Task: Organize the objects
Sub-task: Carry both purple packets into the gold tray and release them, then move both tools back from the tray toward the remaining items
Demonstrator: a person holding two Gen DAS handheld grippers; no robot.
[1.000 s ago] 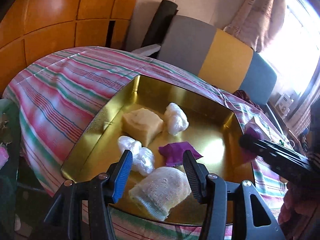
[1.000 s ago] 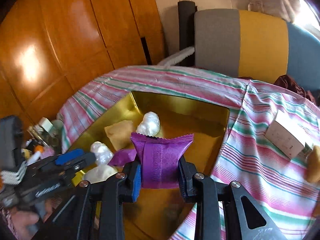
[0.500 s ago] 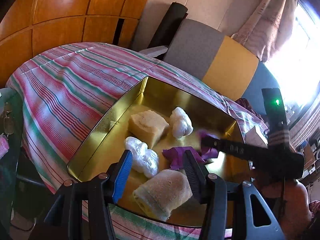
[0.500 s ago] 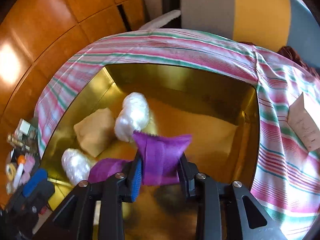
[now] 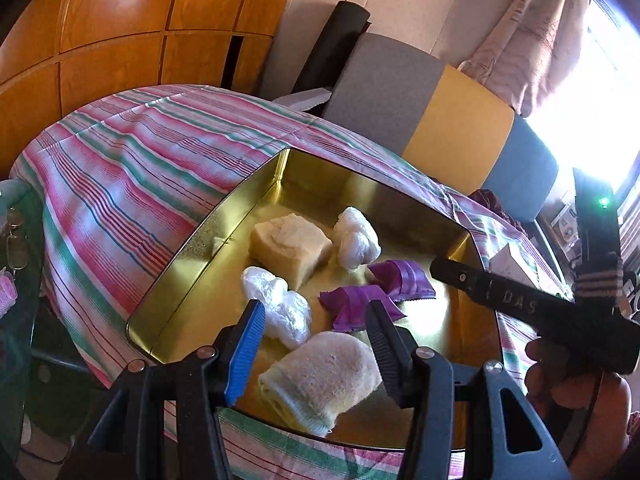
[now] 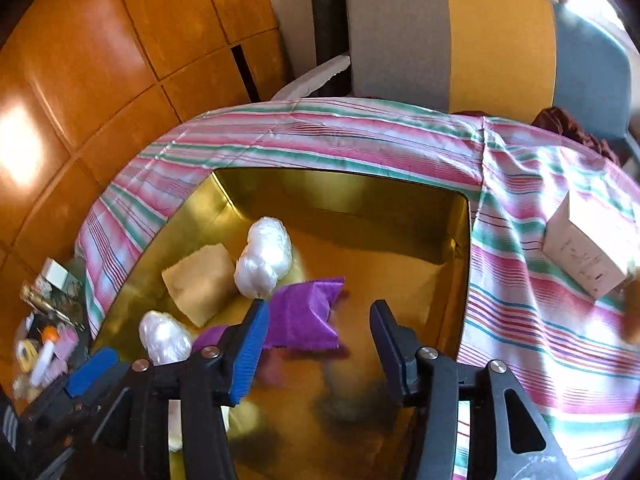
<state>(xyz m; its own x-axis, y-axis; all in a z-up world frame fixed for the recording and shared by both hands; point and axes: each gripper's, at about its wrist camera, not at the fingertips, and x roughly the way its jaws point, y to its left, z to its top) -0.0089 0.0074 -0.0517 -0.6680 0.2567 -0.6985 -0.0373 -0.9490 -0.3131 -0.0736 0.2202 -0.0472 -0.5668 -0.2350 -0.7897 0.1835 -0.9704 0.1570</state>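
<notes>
Two purple foil sachets lie on the gold metal tray's floor; the right gripper, jaws opening, has nothing clamped and could drag the nearer one out when lifting. The left gripper hangs apart, empty, over a beige knitted mitt. Beyond: white plastic bundles, a tan sponge block, and a white carton on the striped cloth

Home: curtain, wood cabinets, striped tablecloth
</notes>
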